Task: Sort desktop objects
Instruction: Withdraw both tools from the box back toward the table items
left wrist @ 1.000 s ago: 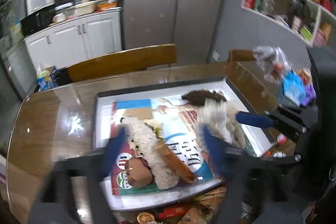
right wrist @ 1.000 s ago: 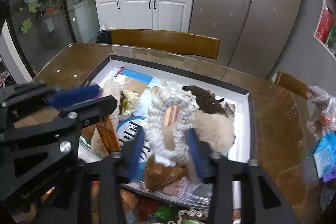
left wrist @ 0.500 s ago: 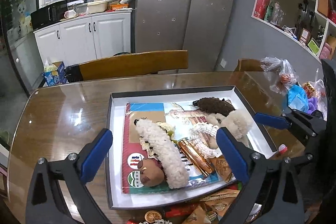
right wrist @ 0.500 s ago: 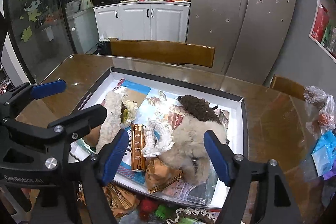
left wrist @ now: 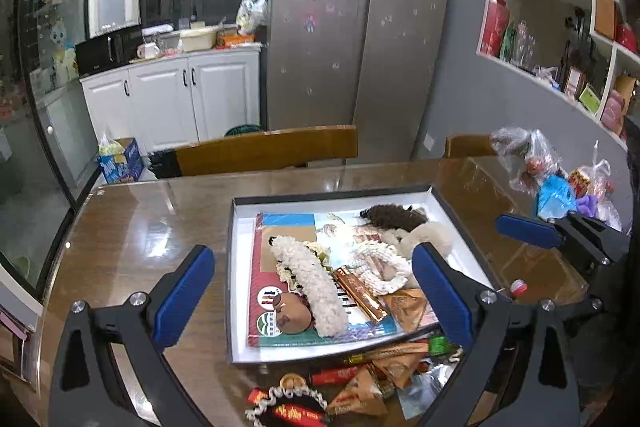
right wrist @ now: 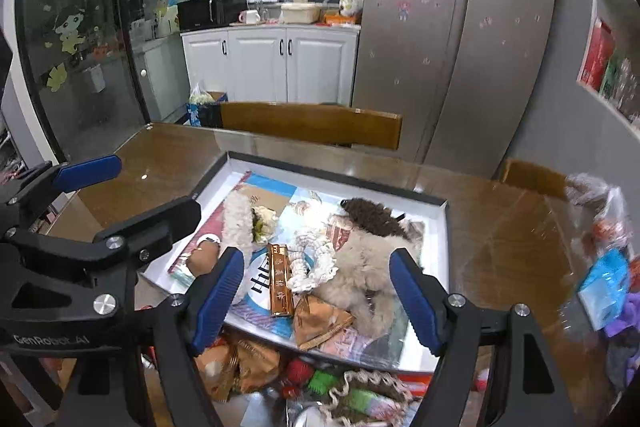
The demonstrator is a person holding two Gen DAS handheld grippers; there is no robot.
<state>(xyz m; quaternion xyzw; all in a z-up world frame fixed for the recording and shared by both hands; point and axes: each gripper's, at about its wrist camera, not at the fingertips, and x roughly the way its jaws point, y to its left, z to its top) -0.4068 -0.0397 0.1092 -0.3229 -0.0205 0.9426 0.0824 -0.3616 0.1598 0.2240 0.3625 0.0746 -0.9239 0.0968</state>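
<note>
On the glass-topped table (left wrist: pixel 132 239) the tray (left wrist: pixel 240 347) is filling; both the left gripper (left wrist: pixel 312 303) and right gripper (right wrist: pixel 316 299), jaws just widened, stand released and empty, and should descend squarely on the near loose wrappers (left wrist: pixel 360 383).

A tall steel fridge (left wrist: pixel 360 27) dotted with small stickers is standing against the back wall, with white cabinets (left wrist: pixel 180 99) sitting to its left and carrying a black microwave (left wrist: pixel 108 51), a mug (right wrist: pixel 249 16) and a pale tub (left wrist: pixel 198 39) on their counter. A wooden chair back (right wrist: pixel 310 125) is showing behind the far edge of the glossy wooden table (left wrist: pixel 132 239), and a blue carton (left wrist: pixel 120 163) is sitting on the floor beside it. White wall shelves (left wrist: pixel 560 27) are holding boxes and jars at the right, while cartoon decals (right wrist: pixel 70 23) are clinging to the glass partition at the left.
</note>
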